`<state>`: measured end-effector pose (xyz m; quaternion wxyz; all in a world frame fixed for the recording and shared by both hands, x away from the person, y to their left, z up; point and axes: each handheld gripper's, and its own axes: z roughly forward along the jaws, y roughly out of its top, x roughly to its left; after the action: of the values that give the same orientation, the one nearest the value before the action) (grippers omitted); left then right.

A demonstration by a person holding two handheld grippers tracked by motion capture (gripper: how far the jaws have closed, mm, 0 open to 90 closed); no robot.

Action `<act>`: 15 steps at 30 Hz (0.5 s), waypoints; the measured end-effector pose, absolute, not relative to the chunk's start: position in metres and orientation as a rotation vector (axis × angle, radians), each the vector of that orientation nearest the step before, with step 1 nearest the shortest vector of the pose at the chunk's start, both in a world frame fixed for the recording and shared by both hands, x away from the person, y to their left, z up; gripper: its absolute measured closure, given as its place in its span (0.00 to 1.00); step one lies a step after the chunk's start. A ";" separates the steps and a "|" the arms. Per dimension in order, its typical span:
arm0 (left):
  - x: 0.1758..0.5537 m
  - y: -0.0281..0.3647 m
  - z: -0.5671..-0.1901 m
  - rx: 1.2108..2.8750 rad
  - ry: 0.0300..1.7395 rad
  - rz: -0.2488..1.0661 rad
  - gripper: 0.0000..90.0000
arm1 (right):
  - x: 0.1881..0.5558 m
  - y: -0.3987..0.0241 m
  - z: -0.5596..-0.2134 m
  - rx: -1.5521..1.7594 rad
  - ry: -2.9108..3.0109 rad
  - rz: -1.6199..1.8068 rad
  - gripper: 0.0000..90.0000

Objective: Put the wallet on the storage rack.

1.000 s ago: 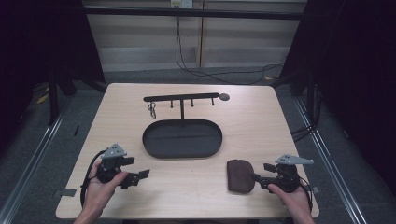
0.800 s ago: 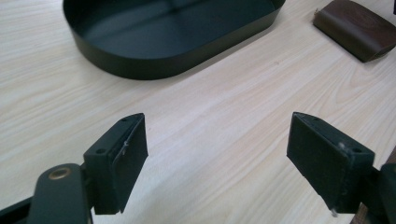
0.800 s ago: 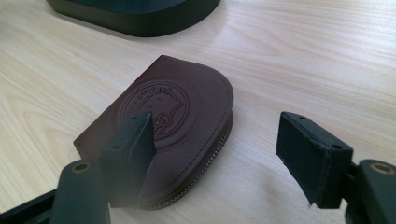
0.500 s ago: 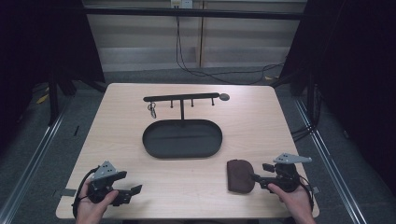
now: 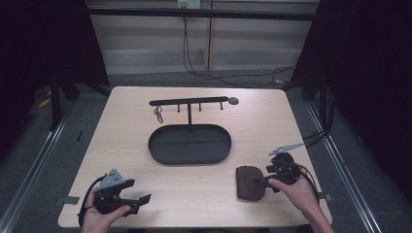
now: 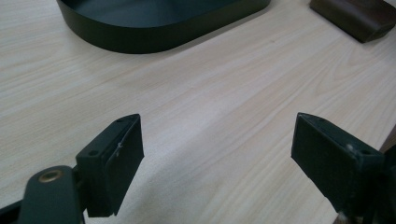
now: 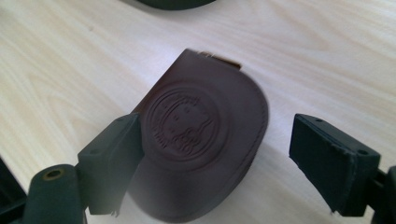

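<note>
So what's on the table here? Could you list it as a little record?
table: light wood
tray: black oval, empty, mid-table
rack: black bar on a post behind the tray, key ring hanging from it
pouch: brown leather, embossed
left gripper: open over bare wood
right gripper: open, jaws either side of the pouch

The right gripper (image 5: 260, 180) tips touch the brown pouch (image 5: 249, 182); the left gripper (image 5: 141, 201) sits near the table (image 5: 126, 141) front edge.

Before me lay light wooden table (image 5: 121, 141). Black oval tray (image 5: 189, 144) sat mid-table; black peg rack (image 5: 188, 102) just beyond it; dark cables (image 5: 233, 77) on far floor.
</note>
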<state>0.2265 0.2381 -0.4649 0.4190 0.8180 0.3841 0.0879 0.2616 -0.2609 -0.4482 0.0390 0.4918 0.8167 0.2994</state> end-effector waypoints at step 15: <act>0.228 0.237 -0.463 2.047 1.005 0.210 0.26 | 0.285 -0.240 -0.451 1.553 2.625 0.689 0.17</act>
<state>0.2280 0.2370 -0.4634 0.4132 0.8140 0.3996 0.0835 0.2855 -0.2403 -0.4513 0.0074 0.4967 0.8395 0.2203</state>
